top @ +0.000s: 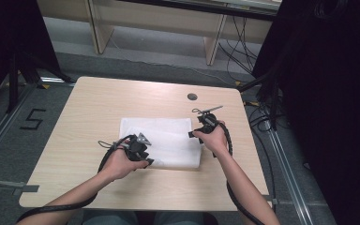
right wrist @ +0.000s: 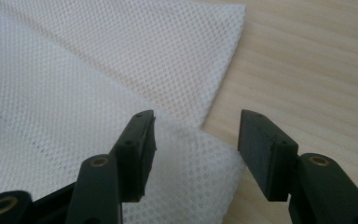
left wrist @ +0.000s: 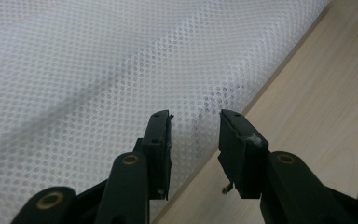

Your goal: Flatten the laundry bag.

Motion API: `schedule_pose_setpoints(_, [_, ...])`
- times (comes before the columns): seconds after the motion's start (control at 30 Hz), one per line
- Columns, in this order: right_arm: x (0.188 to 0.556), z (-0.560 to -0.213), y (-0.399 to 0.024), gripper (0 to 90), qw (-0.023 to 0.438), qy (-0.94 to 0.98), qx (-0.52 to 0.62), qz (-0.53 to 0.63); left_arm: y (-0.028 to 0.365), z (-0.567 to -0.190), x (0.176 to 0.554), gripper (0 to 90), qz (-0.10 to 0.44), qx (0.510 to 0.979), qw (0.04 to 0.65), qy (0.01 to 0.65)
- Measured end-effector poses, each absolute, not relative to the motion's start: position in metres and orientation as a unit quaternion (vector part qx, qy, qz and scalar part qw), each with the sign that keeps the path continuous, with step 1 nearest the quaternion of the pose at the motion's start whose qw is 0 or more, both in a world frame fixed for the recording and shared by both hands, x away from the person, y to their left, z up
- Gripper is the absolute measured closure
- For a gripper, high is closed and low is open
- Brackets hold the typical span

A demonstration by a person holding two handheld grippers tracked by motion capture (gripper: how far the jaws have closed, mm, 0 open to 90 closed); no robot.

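**A:** On the wooden surface (top: 89,122) I've got one white mesh cloth (top: 168,136), folded flat near the middle. My left gripper (top: 140,152) sits at its near left corner, my right gripper (top: 205,127) at its right edge.

**B:** Are you holding it?

**A:** No. In the left gripper view the fingers (left wrist: 161,140) stand partly apart over the cloth's (left wrist: 98,70) edge with nothing pinched. In the right gripper view the fingers (right wrist: 137,144) are spread wide, straddling a folded corner of the cloth (right wrist: 74,79), pads clear of it.

**B:** How will it handle?

**A:** I'd judge it very light, limp and thin, an open weave that won't hold a shape. It should drape and sag once lifted, and the layers may slide over one another. Nothing fragile, though the fingers could snag the mesh.

**B:** Where would you grip?

**A:** At the corners or along a folded edge, pinching all layers together, one gripper per corner so it stays spread.

**B:** Count?

**A:** One cloth, two grippers, one small round grommet (top: 192,96) in the surface at the far side.
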State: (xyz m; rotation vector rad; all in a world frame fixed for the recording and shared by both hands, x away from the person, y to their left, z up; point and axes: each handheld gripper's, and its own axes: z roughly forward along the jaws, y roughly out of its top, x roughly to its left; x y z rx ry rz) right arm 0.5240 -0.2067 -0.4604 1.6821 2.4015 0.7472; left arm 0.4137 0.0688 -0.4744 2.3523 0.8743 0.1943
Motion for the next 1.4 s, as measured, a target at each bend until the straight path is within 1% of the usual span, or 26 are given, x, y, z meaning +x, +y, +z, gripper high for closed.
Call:
schedule_pose_setpoints(0.07, [0.526, -0.466, -0.207, 45.9, 0.067, 0.804, 0.539, 0.241, 0.064, -0.478, 0.414, 63.9, 0.07, 0.886, 0.309, 0.34])
schedule_pose_setpoints(0.1, [0.526, -0.469, -0.206, 44.9, 0.06, 0.803, 0.546, 0.229, 0.061, -0.48, 0.416, 63.8, 0.068, 0.891, 0.301, 0.332])
schedule_pose_setpoints(0.23, [0.525, -0.474, -0.204, 44.8, 0.056, 0.81, 0.538, 0.226, 0.056, -0.482, 0.416, 63.8, 0.065, 0.892, 0.3, 0.332])
schedule_pose_setpoints(0.27, [0.525, -0.476, -0.205, 64.3, 0.06, 0.819, 0.522, 0.229, 0.054, -0.482, 0.417, 63.5, 0.064, 0.898, 0.29, 0.324])
schedule_pose_setpoints(0.3, [0.525, -0.476, -0.205, 64.3, 0.06, 0.819, 0.522, 0.229, 0.054, -0.482, 0.417, 63.4, 0.064, 0.898, 0.29, 0.324])
schedule_pose_setpoints(0.33, [0.523, -0.474, -0.205, 77.2, 0.071, 0.828, 0.501, 0.242, 0.053, -0.485, 0.418, 63.5, 0.066, 0.898, 0.29, 0.324])
schedule_pose_setpoints(0.37, [0.523, -0.474, -0.205, 77.2, 0.071, 0.828, 0.501, 0.242, 0.053, -0.485, 0.418, 63.5, 0.066, 0.898, 0.29, 0.324])
schedule_pose_setpoints(0.4, [0.523, -0.471, -0.205, 83.5, 0.066, 0.836, 0.485, 0.249, 0.052, -0.485, 0.418, 63.5, 0.061, 0.899, 0.288, 0.325])
schedule_pose_setpoints(0.47, [0.518, -0.46, -0.2, 86.6, 0.083, 0.853, 0.454, 0.244, 0.05, -0.488, 0.42, 63.6, 0.059, 0.899, 0.284, 0.328])
schedule_pose_setpoints(0.53, [0.516, -0.456, -0.198, 86.7, 0.084, 0.857, 0.444, 0.248, 0.05, -0.49, 0.419, 63.5, 0.06, 0.899, 0.283, 0.33])
schedule_pose_setpoints(0.6, [0.505, -0.441, -0.191, 86.7, 0.08, 0.867, 0.414, 0.265, 0.049, -0.491, 0.419, 63.4, 0.062, 0.898, 0.283, 0.332])
schedule_pose_setpoints(0.63, [0.505, -0.441, -0.191, 86.7, 0.08, 0.867, 0.414, 0.265, 0.049, -0.491, 0.419, 63.4, 0.062, 0.898, 0.283, 0.332])
schedule_pose_setpoints(0.67, [0.497, -0.43, -0.189, 86.7, 0.075, 0.869, 0.399, 0.282, 0.048, -0.49, 0.419, 63.5, 0.065, 0.899, 0.28, 0.33])
schedule_pose_setpoints(0.7, [0.497, -0.43, -0.189, 86.7, 0.075, 0.869, 0.399, 0.282, 0.048, -0.49, 0.419, 63.5, 0.065, 0.899, 0.28, 0.33])
schedule_pose_setpoints(0.73, [0.486, -0.42, -0.186, 86.7, 0.071, 0.871, 0.382, 0.301, 0.048, -0.491, 0.419, 63.5, 0.065, 0.899, 0.28, 0.331])
schedule_pose_setpoints(0.8, [0.481, -0.416, -0.185, 86.6, 0.066, 0.871, 0.373, 0.313, 0.047, -0.491, 0.418, 63.6, 0.067, 0.898, 0.279, 0.332])
schedule_pose_setpoints(0.87, [0.466, -0.407, -0.184, 86.6, 0.053, 0.873, 0.361, 0.325, 0.047, -0.491, 0.419, 64.0, 0.064, 0.898, 0.278, 0.335])
schedule_pose_setpoints(0.93, [0.46, -0.404, -0.183, 86.7, 0.045, 0.871, 0.358, 0.334, 0.046, -0.493, 0.42, 64.1, 0.068, 0.894, 0.284, 0.341])
schedule_pose_setpoints(0.97, [0.45, -0.401, -0.182, 86.7, 0.024, 0.865, 0.344, 0.365, 0.046, -0.492, 0.42, 64.1, 0.067, 0.891, 0.283, 0.348])
schedule_pose_setpoints(1.13, [0.435, -0.396, -0.184, 87.6, 0.025, 0.876, 0.3, 0.376, 0.046, -0.494, 0.422, 64.2, 0.071, 0.878, 0.296, 0.37])
schedule_pose_setpoints(1.17, [0.43, -0.397, -0.184, 87.9, 0.019, 0.879, 0.293, 0.375, 0.048, -0.493, 0.423, 64.4, 0.065, 0.882, 0.292, 0.365])
schedule_pose_setpoints(1.27, [0.421, -0.401, -0.184, 88.4, 0.0, 0.883, 0.279, 0.377, 0.051, -0.495, 0.423, 64.5, 0.066, 0.873, 0.306, 0.375])
schedule_pose_setpoints(1.3, [0.419, -0.404, -0.185, 88.5, 0.003, 0.883, 0.27, 0.385, 0.052, -0.495, 0.424, 64.4, 0.063, 0.873, 0.304, 0.377])
schedule_pose_setpoints(1.33, [0.412, -0.406, -0.185, 88.5, -0.011, 0.883, 0.252, 0.395, 0.054, -0.496, 0.423, 64.0, 0.07, 0.869, 0.308, 0.381])
schedule_pose_setpoints(1.4, [0.407, -0.407, -0.185, 88.5, -0.007, 0.889, 0.235, 0.394, 0.057, -0.496, 0.424, 63.9, 0.072, 0.869, 0.309, 0.381])
